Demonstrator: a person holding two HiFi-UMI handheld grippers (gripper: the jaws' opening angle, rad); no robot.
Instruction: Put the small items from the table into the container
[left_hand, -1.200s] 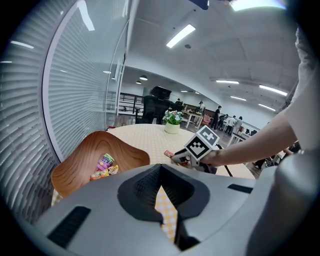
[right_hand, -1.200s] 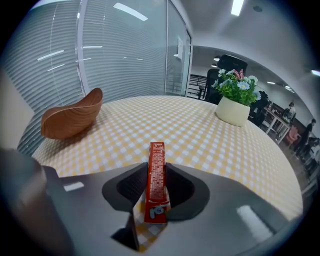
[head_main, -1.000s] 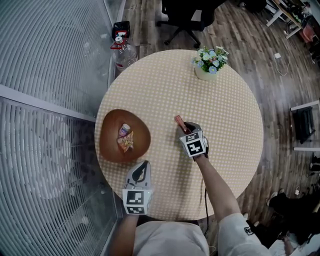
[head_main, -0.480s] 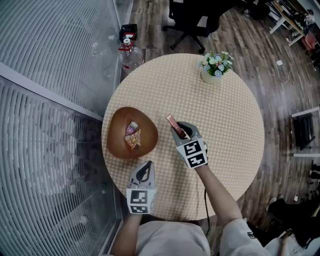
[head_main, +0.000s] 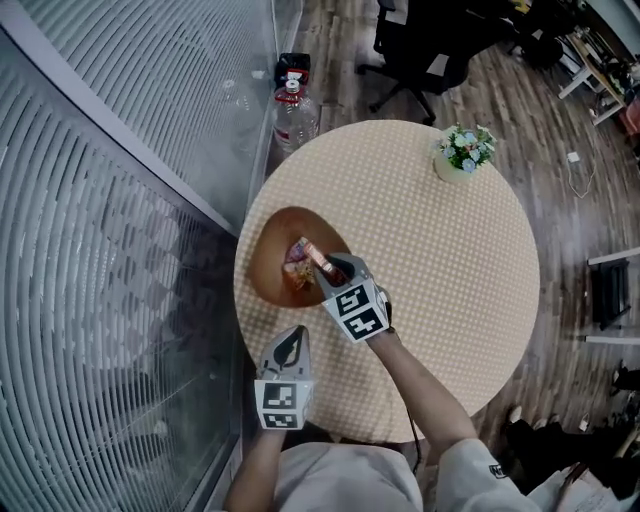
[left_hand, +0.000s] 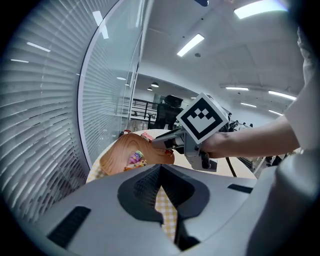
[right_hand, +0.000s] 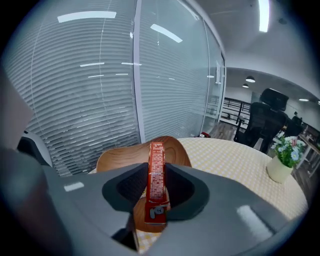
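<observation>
- The brown wooden bowl (head_main: 266, 252) sits at 9 o'clock on the round checked table (head_main: 450, 270). Small bright snack packets (head_main: 297, 273) lie inside it.
- The left gripper (head_main: 291, 338) is at 7 o'clock, with its jaws together and nothing in them.
- The right gripper (head_main: 330, 268) pinches a long red snack packet (head_main: 313, 254) over the bowl.
- A white flower pot (head_main: 462, 153) stands at 1 o'clock.

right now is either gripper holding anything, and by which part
The right gripper pinches the long flat red packet near one end, flat sides between the jaws; the left gripper holds nothing.
</observation>
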